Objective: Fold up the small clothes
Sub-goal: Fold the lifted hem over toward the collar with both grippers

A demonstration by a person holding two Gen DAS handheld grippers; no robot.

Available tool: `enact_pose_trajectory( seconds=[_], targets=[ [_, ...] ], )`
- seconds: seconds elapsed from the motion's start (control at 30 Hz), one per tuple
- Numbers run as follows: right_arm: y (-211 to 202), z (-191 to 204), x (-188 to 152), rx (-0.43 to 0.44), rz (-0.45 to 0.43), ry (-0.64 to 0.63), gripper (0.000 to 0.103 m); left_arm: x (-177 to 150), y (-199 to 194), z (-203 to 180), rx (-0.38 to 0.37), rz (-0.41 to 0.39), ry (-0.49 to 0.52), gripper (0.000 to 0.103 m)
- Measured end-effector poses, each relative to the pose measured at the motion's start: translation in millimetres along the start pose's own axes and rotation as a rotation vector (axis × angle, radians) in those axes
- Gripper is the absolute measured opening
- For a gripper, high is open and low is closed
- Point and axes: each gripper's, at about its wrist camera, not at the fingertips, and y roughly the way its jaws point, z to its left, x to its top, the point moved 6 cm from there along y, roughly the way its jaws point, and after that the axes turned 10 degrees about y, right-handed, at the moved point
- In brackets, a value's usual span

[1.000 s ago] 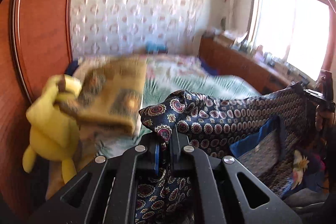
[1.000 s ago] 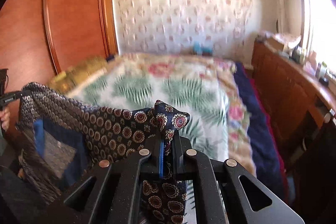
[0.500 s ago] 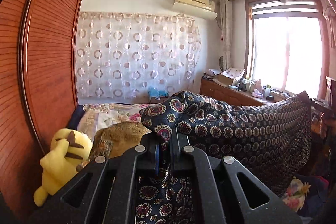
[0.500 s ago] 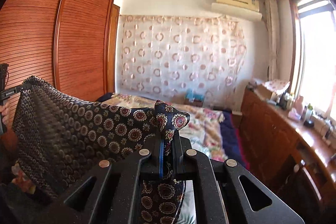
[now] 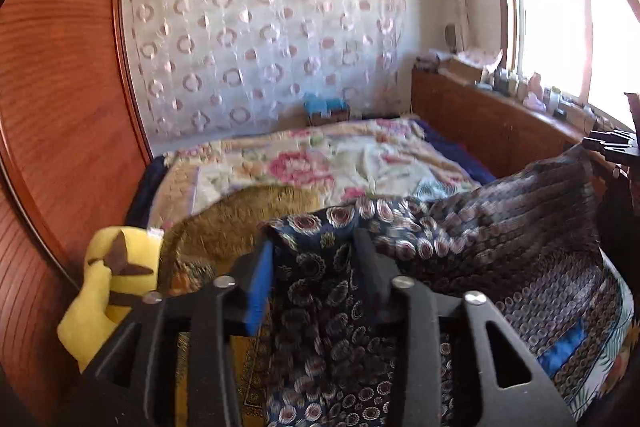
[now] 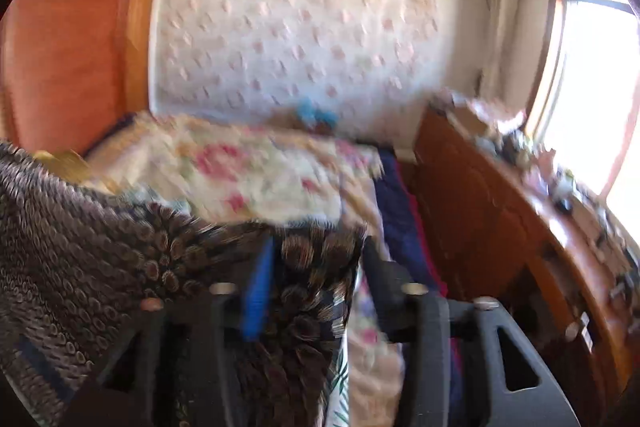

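We have the dark navy garment printed with round medallions (image 5: 500,227) stretched between our two tools over the flower-patterned bedspread (image 5: 320,163), and we judge the spread is meant to let it drop flat on the bed for folding. At the far left a yellow plush toy with brown ear tips (image 5: 108,287) leans by the reddish wooden wardrobe (image 5: 60,87), with a mustard-brown woven cloth (image 5: 240,223) beside it.

The left gripper (image 5: 314,263) has just been opening: its jaws stand partly apart, and the garment's corner lies loose between them, no longer pinched (the blue pad on one finger shows bare).

The right gripper (image 6: 316,267) has likewise just been opening; through heavy blur we see the other corner between its separated jaws, apparently released. The cloth sags toward the bed.
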Motion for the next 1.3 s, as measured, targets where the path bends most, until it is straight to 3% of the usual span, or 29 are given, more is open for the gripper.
enact_pose_trajectory(
  seconds=[0.07, 0.13, 0.17, 0.47, 0.53, 0.93, 1.03, 1.13, 1.3],
  targets=[
    [15.8, 8.9, -15.4, -0.007, 0.036, -0.004, 0.05, -13.6, 3.0, -4.3, -0.024, 0.011, -0.013, 0.05],
    [19.8, 16.4, -31.0, 0.001, 0.053, -0.002, 0.05, -27.0, 0.4, -9.2, -0.051, 0.019, -0.026, 0.083],
    [19.5, 19.9, -38.2, 0.022, 0.062, 0.005, 0.05, -30.4, -1.4, -13.1, -0.064, 0.024, -0.024, 0.086],
    [-4.0, 9.7, -82.1, 0.08, 0.113, 0.0, 0.05, -47.8, -16.1, -47.6, -0.137, 0.049, -0.03, 0.086],
    [-6.9, -16.4, -88.9, 0.09, 0.13, 0.019, 0.05, -54.2, -19.8, -57.7, -0.144, 0.058, -0.02, 0.086],
    [5.8, -64.3, -133.1, 0.095, 0.264, 0.12, 0.05, -110.3, -30.2, -84.8, -0.175, 0.138, -0.029, 0.086],
    [10.6, -69.1, -137.4, 0.086, 0.289, 0.12, 0.036, -120.7, -30.0, -83.8, -0.184, 0.152, -0.05, 0.086],
    [9.9, -68.7, -138.0, 0.098, 0.293, 0.102, 0.007, -129.0, -32.2, -82.7, -0.172, 0.16, -0.052, 0.086],
    [6.4, -47.8, -127.1, 0.121, 0.238, 0.065, 0.004, -135.2, -35.3, -79.4, -0.166, 0.157, -0.069, 0.086]
  ],
)
